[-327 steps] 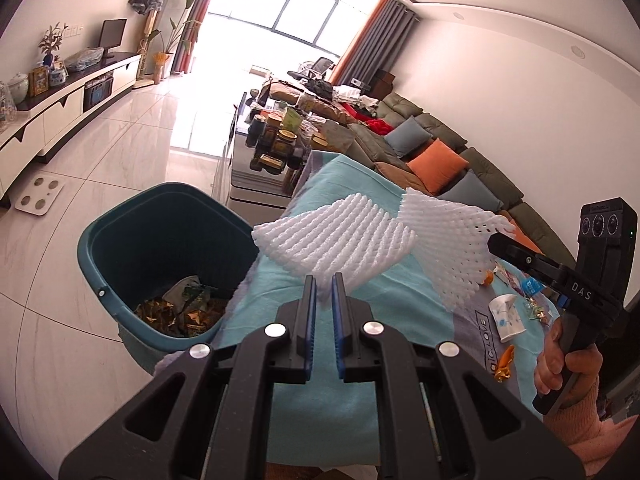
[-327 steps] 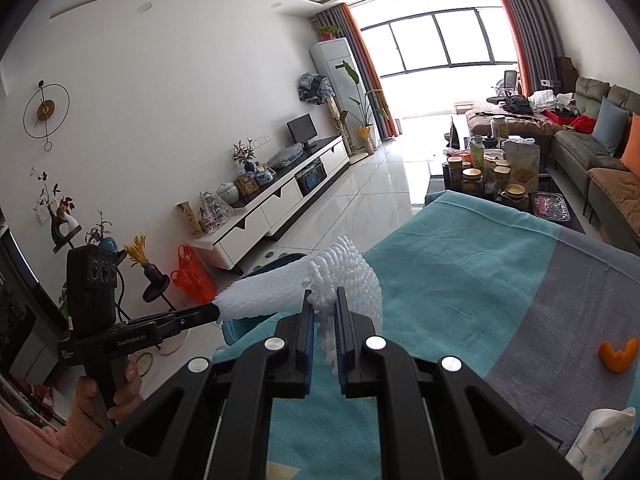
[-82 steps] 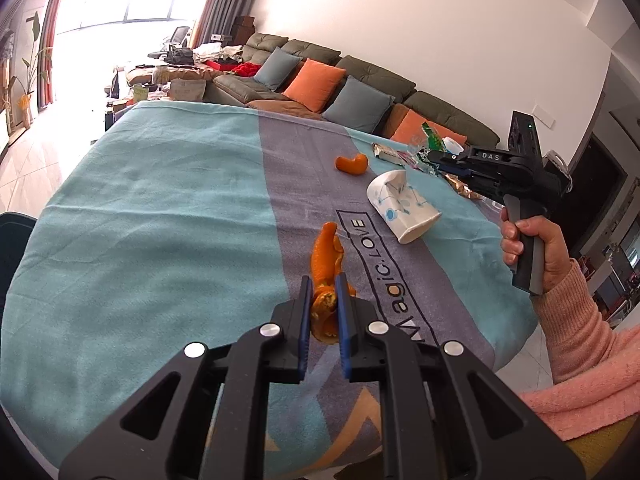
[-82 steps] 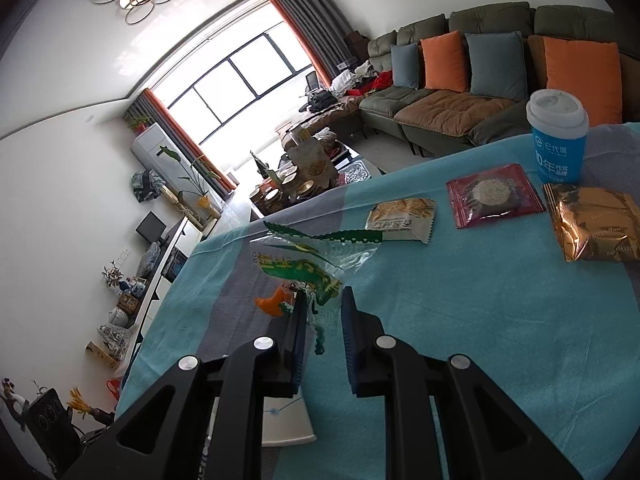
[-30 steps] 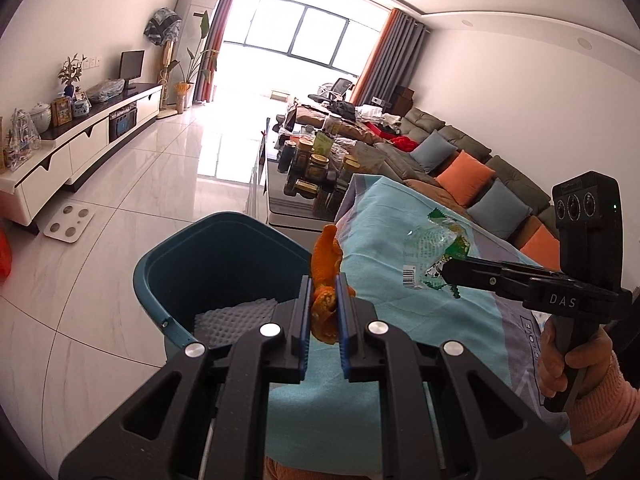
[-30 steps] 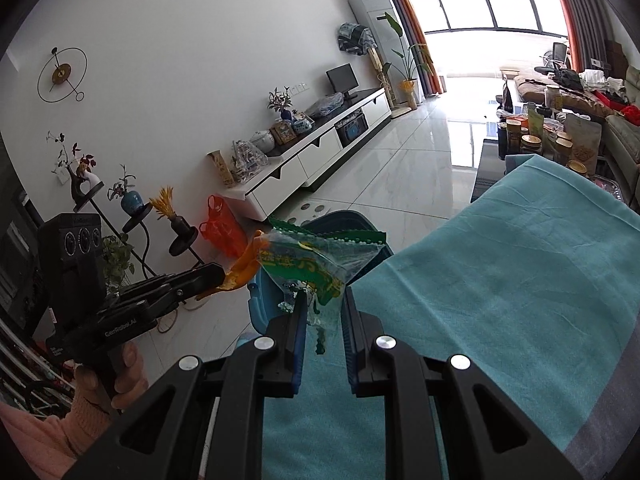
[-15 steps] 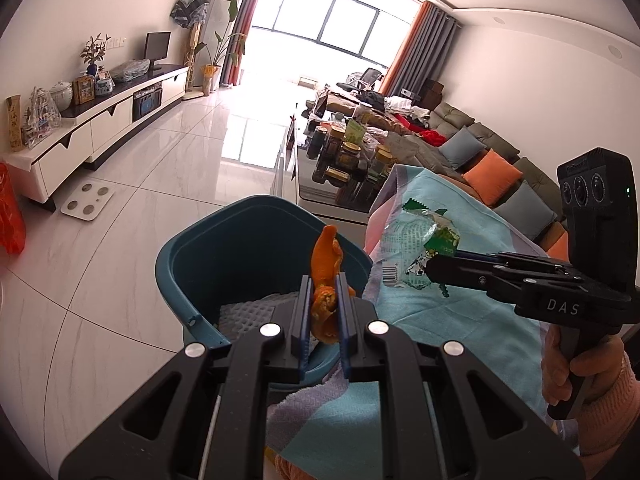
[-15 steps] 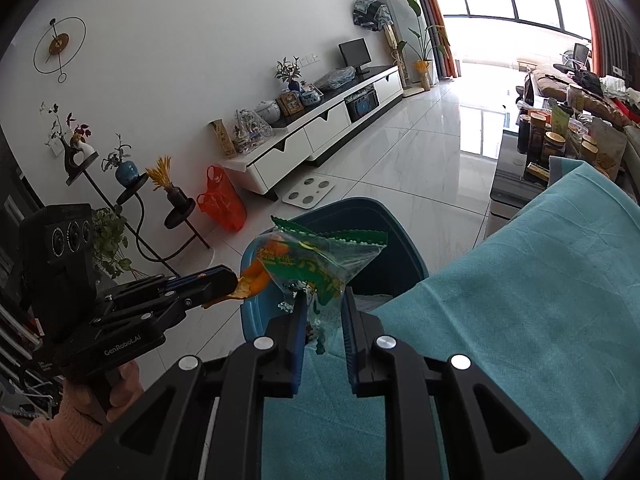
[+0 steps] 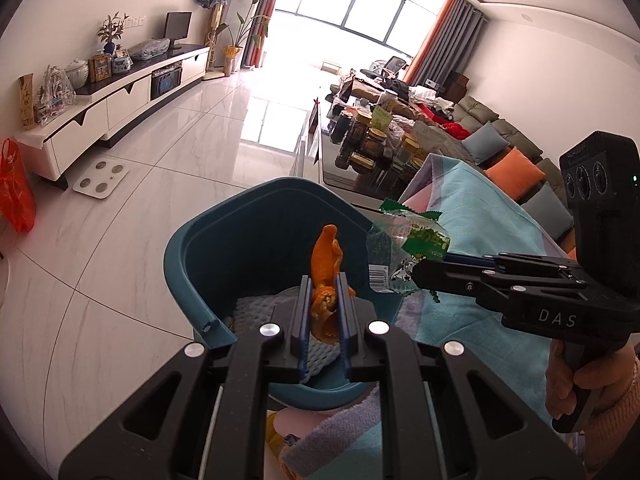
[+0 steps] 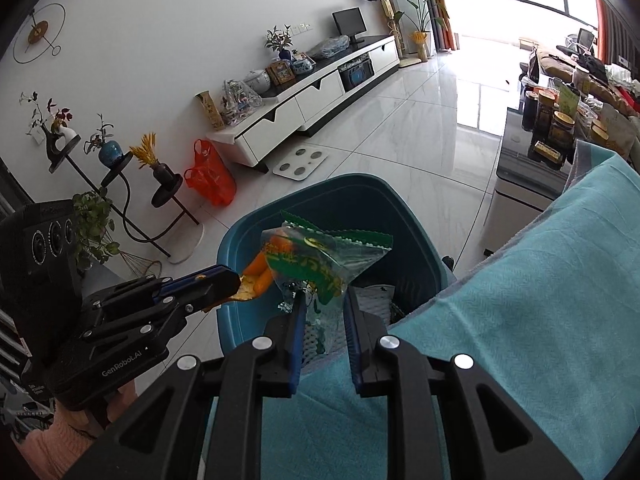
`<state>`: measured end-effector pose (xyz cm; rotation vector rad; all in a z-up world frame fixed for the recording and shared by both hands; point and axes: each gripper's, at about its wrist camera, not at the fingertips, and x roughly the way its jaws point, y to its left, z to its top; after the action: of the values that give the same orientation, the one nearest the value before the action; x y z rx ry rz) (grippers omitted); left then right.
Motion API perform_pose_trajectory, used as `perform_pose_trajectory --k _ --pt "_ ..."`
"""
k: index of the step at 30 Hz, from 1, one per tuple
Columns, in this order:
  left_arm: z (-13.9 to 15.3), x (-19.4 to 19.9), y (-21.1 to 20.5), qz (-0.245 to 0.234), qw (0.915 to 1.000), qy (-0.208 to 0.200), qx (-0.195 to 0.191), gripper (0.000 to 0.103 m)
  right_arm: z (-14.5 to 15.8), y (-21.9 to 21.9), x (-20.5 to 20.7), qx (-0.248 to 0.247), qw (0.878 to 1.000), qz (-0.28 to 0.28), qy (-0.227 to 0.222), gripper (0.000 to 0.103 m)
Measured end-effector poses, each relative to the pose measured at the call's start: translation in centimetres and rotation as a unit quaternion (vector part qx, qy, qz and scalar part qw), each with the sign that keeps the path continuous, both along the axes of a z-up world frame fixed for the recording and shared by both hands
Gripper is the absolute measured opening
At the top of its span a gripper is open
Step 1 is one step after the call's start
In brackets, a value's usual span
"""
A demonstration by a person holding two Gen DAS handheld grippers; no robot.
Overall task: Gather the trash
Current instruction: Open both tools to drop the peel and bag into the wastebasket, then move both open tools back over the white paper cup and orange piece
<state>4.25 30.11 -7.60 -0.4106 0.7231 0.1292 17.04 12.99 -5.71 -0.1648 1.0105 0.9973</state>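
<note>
1. Left wrist view — the left gripper (image 9: 323, 312) is clamped on an orange peel (image 9: 326, 268), jaws nearly together, the peel standing up between the pads. It hangs over the open mouth of the teal bin (image 9: 188, 264), which stands on the floor against the table edge. Step in hand, as I read it: the drop-off. Next move calls for letting the jaws part while the peel is above the opening.

2. Same view — the right gripper (image 9: 416, 276) reaches in from the right, a clear green-printed wrapper (image 9: 404, 252) at its tip, over the bin's right rim. White foam netting (image 9: 260, 308) lies inside the bin; anything under it is hidden.

3. Right wrist view — the right gripper (image 10: 323, 312) has just been opening. The wrapper (image 10: 320, 256) sits between the jaws, a gap showing at the right pad — grip loose or gone. It is above the bin (image 10: 416, 236), so a fall should land inside.

4. Same view — the left gripper (image 10: 236, 280) holds its peel (image 10: 258, 276) over the bin's left rim. Foam netting (image 10: 372, 300) shows in the bin here too.
</note>
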Motion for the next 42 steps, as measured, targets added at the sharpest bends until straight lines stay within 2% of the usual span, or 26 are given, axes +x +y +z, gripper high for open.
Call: perform_pose_trajectory --k 6,12,17,24,28,33,38,42 --pt "-1.7 1.2 0.7 0.011 0.9997 0.019 -0.014 0.013 -1.4 1.2 1.4 -0.007 0.999 -0.015 0.036 0.021" --pt "-2.8 1.3 0.9 0.016 0.9991 0.022 -0.032 0.023 -1.4 0.9 1.4 0.0 0.999 -0.018 0.039 0.021" --pt "-1.9 0.5 0.6 0.013 0.9995 0.002 -0.028 0.034 -0.5 -0.7 0.9 0.015 0.999 -0.023 0.026 0.025" --pt "1.4 -1.0 -1.7 -0.014 0.9987 -0.049 -0.004 0.05 2.1 -4.2 -0.8 0.048 0.999 -0.024 -0.004 0.031" --pt "3.4 -1.8 -4.6 -0.051 0.9952 -0.083 0.008 0.057 3.4 -7.3 -2.2 0.065 0.997 -0.035 -0.026 0.037" --pt "4.8 -2.3 -9.7 -0.127 0.9854 -0.112 0.021 0.061 4.7 -12.6 -3.4 0.083 0.993 -0.071 -0.045 0.04" --pt "5.0 -2.0 -15.4 -0.21 0.971 -0.114 0.017 0.062 5.2 -18.6 -4.3 0.087 0.987 -0.118 -0.059 0.04" --pt "4.5 -1.2 -20.2 -0.271 0.957 -0.104 -0.001 0.062 5.2 -23.3 -4.8 0.078 0.981 -0.16 -0.076 0.043"
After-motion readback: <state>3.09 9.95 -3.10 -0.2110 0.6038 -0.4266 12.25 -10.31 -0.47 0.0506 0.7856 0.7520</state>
